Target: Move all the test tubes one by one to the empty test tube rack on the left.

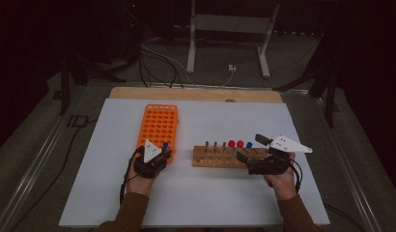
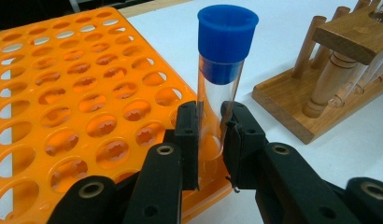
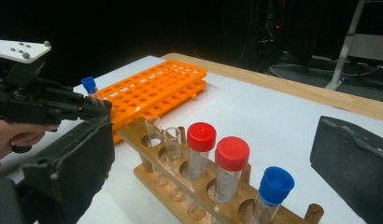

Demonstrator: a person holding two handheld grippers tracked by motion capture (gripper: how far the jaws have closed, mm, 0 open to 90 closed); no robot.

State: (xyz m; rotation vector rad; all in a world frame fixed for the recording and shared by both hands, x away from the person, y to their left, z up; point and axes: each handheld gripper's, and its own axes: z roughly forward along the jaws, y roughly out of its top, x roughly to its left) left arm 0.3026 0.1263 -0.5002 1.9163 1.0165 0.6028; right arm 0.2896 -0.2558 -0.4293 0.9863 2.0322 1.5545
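Blue-capped tube (image 2: 222,79) going into orange rack (image 2: 77,107)

L gripper (image 2: 210,140) is clamping the tube upright by its clear wall, right over the rack's near corner. To do it well: keep it vertical, centre over one hole, lower slowly. R gripper (image 3: 213,154) is waiting w/ jaws apart around the wooden rack (image 3: 203,196). Tube markings too small to read.
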